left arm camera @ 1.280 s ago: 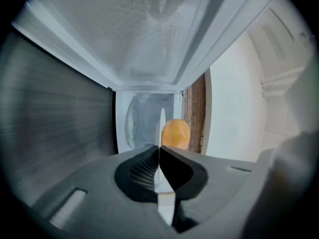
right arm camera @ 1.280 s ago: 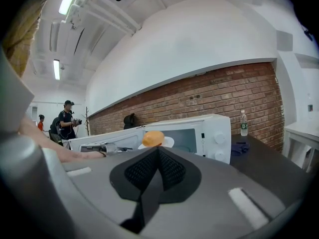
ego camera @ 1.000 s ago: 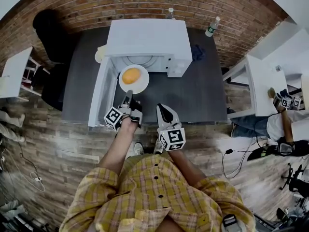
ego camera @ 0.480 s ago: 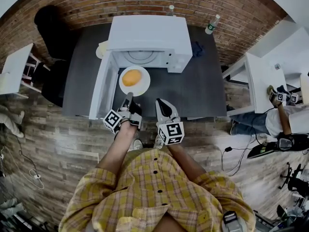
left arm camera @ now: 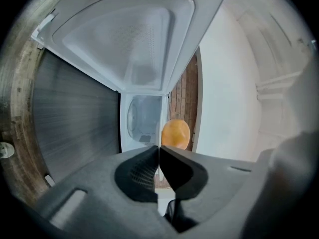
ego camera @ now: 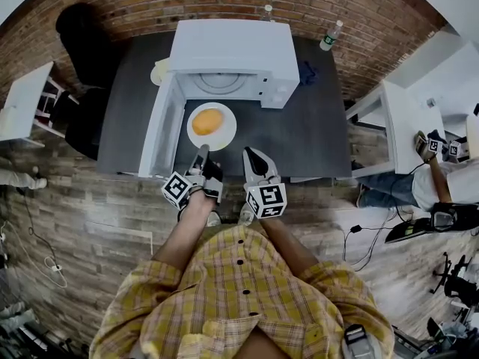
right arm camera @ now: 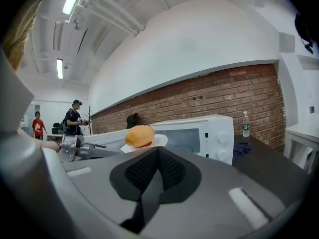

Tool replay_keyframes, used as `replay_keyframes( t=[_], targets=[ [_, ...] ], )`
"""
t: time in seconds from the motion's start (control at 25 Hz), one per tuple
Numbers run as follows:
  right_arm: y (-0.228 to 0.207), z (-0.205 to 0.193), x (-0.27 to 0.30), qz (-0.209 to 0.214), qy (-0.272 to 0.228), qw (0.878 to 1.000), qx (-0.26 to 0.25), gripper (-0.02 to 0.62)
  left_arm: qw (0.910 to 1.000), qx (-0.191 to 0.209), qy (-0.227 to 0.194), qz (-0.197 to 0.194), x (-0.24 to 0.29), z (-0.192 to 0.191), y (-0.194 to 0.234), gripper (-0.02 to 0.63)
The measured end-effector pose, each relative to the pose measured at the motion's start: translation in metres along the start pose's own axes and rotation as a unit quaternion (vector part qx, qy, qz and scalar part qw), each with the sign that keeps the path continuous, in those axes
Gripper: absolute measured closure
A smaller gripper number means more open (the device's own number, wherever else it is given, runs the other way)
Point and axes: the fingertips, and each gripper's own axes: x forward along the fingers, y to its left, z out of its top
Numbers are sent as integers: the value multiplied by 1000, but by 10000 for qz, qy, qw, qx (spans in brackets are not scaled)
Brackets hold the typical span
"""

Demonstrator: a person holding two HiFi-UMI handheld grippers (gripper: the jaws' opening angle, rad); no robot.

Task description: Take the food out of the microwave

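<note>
Left claw (ego camera: 200, 150) has drawn the plate (ego camera: 228, 133) clear of the microwave (ego camera: 232, 51).

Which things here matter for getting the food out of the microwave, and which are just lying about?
Part of the job:
- microwave, door open
- white plate
- orange bun on the plate
- left tool, shut on the plate's rim

Lying about:
- water bottle by the wall
- second bottle behind the microwave
- blue cloth
- right tool, shut, empty
</note>
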Motion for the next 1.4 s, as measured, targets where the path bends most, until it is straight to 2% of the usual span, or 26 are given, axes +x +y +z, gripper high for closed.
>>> replay_keyframes(
  t=[0.36, 0.48, 0.68, 1.12, 1.24, 1.4],
  targets=[
    [0, -2, 1, 8, 30, 10000, -10, 594, 10000, -51, 27, 26, -8, -8, 0, 597],
    [1, -1, 2, -11, 32, 10000, -63, 595, 9997, 17, 86, 247, -10, -7, 10, 597],
    [-4, 1, 0, -101, -3, 9999, -47, 595, 9999, -74, 82, 28, -6, -13, -1, 597],
    [-1, 6, -1, -87, -26, 9999, -91, 595, 9998, -150, 134, 63, -7, -17, -1, 597],
    [1, 7, 0, -59, -38, 9999, -108, 595, 9998, -131, 136, -21, -4, -17, -5, 597],
    [1, 7, 0, -44, -32, 9999, -109, 595, 9999, -37, 124, 81, -6, -13, 3, 597]
  ],
)
